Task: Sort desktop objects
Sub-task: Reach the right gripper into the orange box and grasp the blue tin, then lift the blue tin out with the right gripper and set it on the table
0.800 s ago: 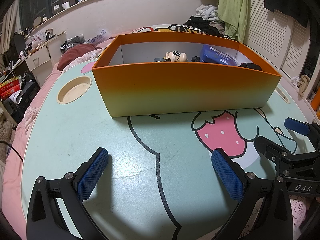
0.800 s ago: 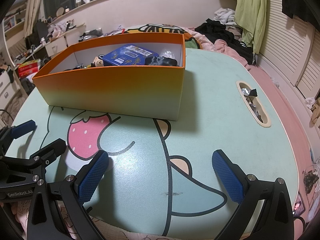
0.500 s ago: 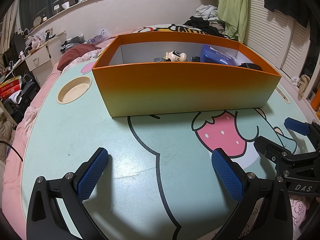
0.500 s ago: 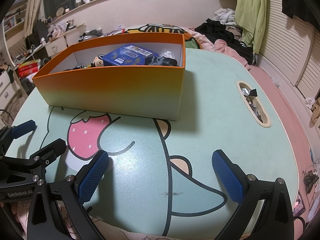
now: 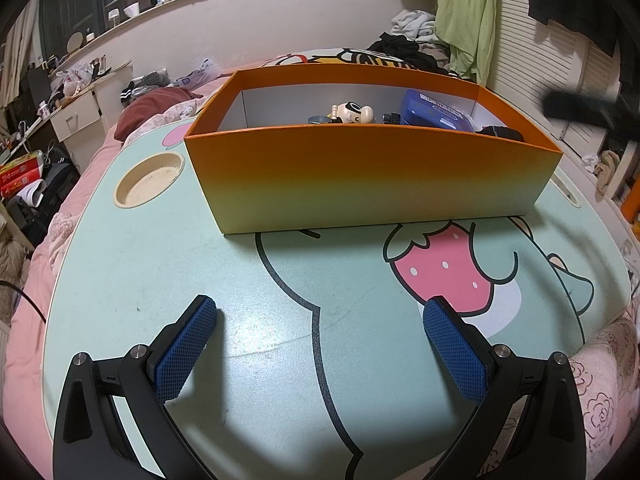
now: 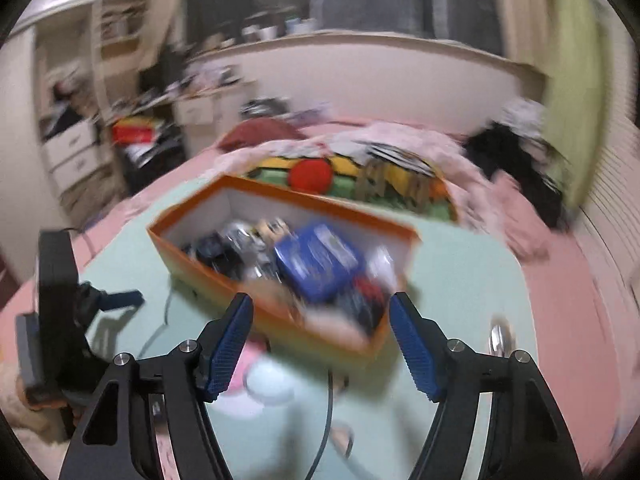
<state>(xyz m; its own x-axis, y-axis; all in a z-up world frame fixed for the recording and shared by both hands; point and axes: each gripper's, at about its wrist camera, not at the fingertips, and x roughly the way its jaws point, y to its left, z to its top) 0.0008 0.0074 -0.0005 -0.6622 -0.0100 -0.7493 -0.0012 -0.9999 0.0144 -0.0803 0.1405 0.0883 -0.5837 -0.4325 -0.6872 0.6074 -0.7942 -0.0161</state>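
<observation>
An orange box point(image 5: 372, 176) stands on the mint cartoon table point(image 5: 160, 272). Inside it lie a small panda figure point(image 5: 354, 113), a blue packet point(image 5: 436, 114) and dark items. My left gripper point(image 5: 320, 344) is open and empty, low over the table in front of the box. My right gripper point(image 6: 322, 344) is open and empty, high above the box point(image 6: 280, 264); that view is blurred. The blue packet point(image 6: 316, 264) shows there too. The right gripper appears as a dark blur at the upper right of the left wrist view point(image 5: 580, 112). The left gripper shows at the left of the right wrist view point(image 6: 80, 304).
A round cup recess point(image 5: 150, 184) is sunk in the table's left side. The table rests on a pink bed point(image 5: 24, 320) with clothes heaped behind. Drawers point(image 5: 76, 116) and clutter stand far left. A green curtain point(image 5: 464, 12) hangs at the back right.
My right gripper has risen fast from the table's near edge to high above the box, blurring its view. My left gripper has not moved.
</observation>
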